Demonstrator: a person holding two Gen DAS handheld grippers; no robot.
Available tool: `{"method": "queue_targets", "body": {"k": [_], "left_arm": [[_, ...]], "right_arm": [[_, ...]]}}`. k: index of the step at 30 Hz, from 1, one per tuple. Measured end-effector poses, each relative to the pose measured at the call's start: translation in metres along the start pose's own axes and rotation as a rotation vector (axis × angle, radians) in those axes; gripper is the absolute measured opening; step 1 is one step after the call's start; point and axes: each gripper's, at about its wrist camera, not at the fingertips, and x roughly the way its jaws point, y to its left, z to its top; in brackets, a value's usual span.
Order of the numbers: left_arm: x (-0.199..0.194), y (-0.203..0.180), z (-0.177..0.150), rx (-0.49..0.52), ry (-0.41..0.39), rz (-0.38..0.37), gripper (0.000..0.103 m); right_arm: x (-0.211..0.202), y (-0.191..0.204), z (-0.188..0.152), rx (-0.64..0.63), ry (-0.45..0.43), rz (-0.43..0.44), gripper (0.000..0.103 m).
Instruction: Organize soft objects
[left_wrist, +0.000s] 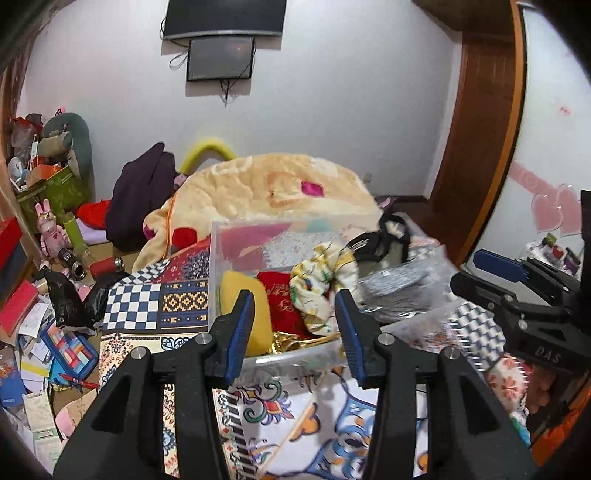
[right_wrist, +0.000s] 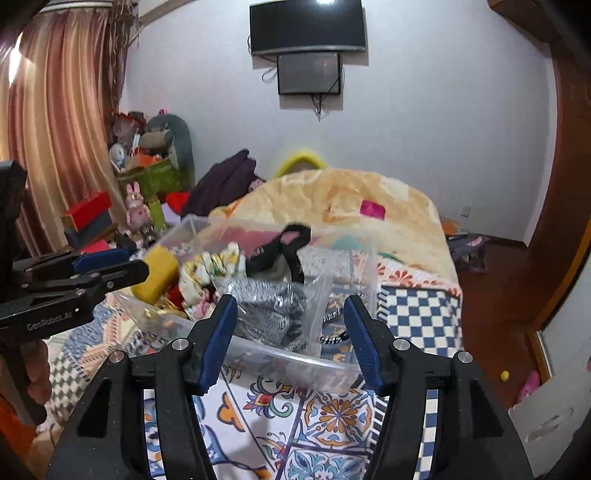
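At the far left, clutter crowds the floor beside the bed: a pink rabbit figure (left_wrist: 50, 229), a red cylinder (left_wrist: 104, 267), a black plastic bag (left_wrist: 68, 301) and scattered papers. Moving right, you hold your left gripper (left_wrist: 295, 317) just in front of the near rim of the clear plastic bin (left_wrist: 216, 254), which sits on the patterned bedspread (left_wrist: 155, 299); its blue pads stand apart and released, with nothing pressed between them. In the bin, from left to right, lie a yellow soft piece (left_wrist: 236, 288), a red cloth with gold print (left_wrist: 282, 306), a white floral fabric (left_wrist: 317, 291) bunched at the middle, and a grey knit item in a clear bag (right_wrist: 269, 310) at the right end, with a black garment (right_wrist: 284, 243) draped over the far side. Gold foil (left_wrist: 295, 341) shows at the near bottom of the bin. Behind the bin rises a cream blanket (left_wrist: 266, 184), with a dark purple garment (left_wrist: 142, 195) heaped to its left. Further right, your right gripper (right_wrist: 291, 325) hovers at the bin's near right corner, jaws open and gripping nothing, the bagged grey knit showing beyond the gap between them. On the far wall hang two dark screens (right_wrist: 308, 48), and a brown wooden door frame (left_wrist: 484, 129) stands at the right.
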Motion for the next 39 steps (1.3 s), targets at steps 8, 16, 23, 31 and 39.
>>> {"method": "queue_targets", "body": {"k": [8, 16, 23, 31, 39], "left_arm": [[-0.067, -0.010, 0.015, 0.008, -0.137, -0.028, 0.049], [-0.141, -0.031, 0.023, 0.043, -0.307, -0.032, 0.062], [-0.179, -0.046, 0.021, 0.073, -0.403, -0.030, 0.083], [-0.201, -0.059, 0.014, 0.080, -0.458, -0.020, 0.102], [-0.203, -0.057, 0.011, 0.071, -0.455, -0.029, 0.103]], "right_arm": [[-0.059, 0.007, 0.019, -0.029, -0.140, -0.017, 0.061], [-0.119, 0.019, 0.028, -0.046, -0.287, -0.014, 0.070], [-0.154, 0.029, 0.031, -0.046, -0.394, 0.001, 0.082], [-0.168, 0.035, 0.026, -0.028, -0.450, 0.018, 0.103], [-0.169, 0.036, 0.020, -0.012, -0.440, 0.030, 0.103]]}}
